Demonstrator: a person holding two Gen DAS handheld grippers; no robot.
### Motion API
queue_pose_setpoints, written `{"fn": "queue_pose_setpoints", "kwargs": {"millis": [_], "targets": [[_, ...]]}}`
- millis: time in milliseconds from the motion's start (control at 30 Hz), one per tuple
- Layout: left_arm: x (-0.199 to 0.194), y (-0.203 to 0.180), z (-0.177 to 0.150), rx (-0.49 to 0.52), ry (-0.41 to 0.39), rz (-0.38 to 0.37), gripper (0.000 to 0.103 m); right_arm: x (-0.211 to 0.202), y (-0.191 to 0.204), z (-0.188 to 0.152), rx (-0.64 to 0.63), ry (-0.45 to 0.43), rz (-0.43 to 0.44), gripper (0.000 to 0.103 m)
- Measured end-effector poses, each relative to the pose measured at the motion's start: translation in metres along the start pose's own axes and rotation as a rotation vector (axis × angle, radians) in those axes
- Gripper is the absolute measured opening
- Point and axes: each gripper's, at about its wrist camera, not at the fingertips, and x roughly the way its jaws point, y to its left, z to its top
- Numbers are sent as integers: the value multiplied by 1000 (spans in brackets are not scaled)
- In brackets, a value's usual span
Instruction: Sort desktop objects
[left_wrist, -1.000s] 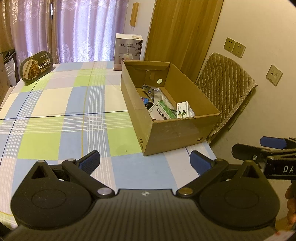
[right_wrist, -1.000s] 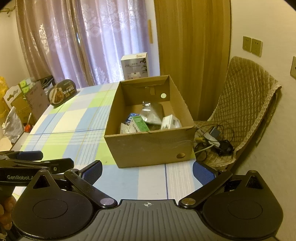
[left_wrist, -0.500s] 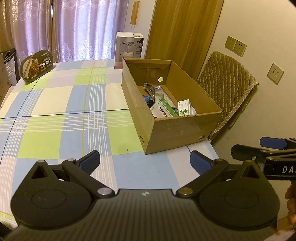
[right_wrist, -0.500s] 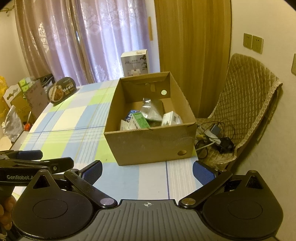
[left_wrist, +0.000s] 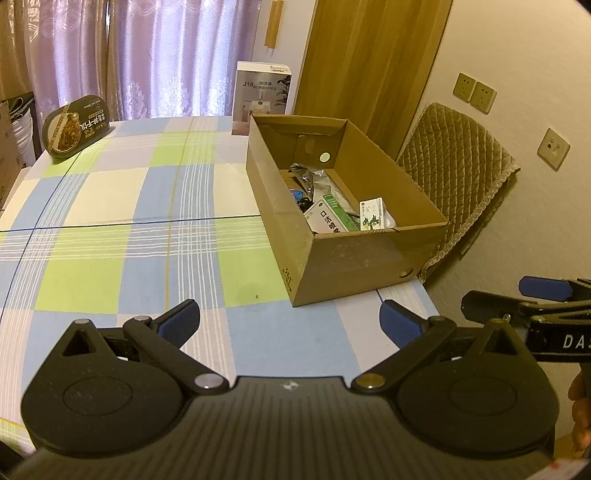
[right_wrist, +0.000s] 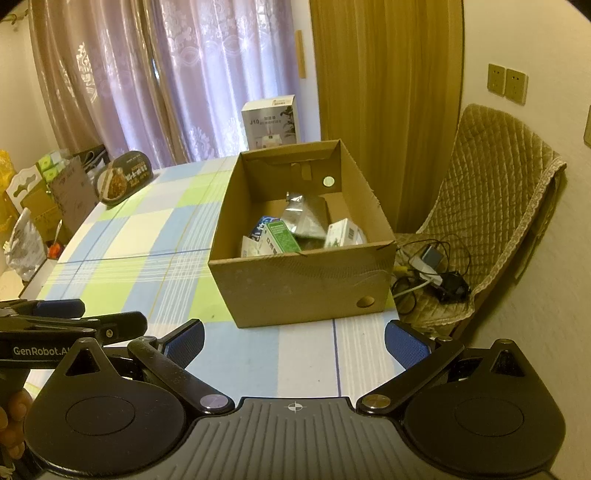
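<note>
Right now the cardboard box (left_wrist: 343, 254) sits open-topped on the right-hand part of the table (left_wrist: 110, 206), close to the near edge and beside the quilted chair (left_wrist: 458, 162). It is plain brown corrugated card, rectangular, with a round finger hole low in the near wall and another showing pale in the far wall. Its long axis runs away from the grippers toward the curtains, so a short end faces them. Inside lies a jumble: a white and green carton (right_wrist: 280, 240), a smaller white packet (right_wrist: 345, 234) with green print, and a crinkled silvery foil pouch (right_wrist: 301, 216) leaning toward the back; some dark bits under them are too small to make out. The tablecloth is a smooth check of blue, lime green and cream with thin white stripes. Both tools are held low over the near edge of the table, well apart from the box. The left gripper (left_wrist: 290, 321) has its blue-padded fingers spread wide with nothing between them, and the right gripper (right_wrist: 293, 341) is likewise spread and empty. Beyond the box stands a tall white carton (left_wrist: 262, 99), and an oval dark tin (left_wrist: 75, 127) is propped at the far left corner.
</note>
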Motion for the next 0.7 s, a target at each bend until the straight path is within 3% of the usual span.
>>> {"fn": "queue_pose_setpoints", "kwargs": {"millis": [700], "targets": [[3, 4, -2, -9, -3, 0, 102, 5, 1, -2, -6, 4, -3, 101]]}}
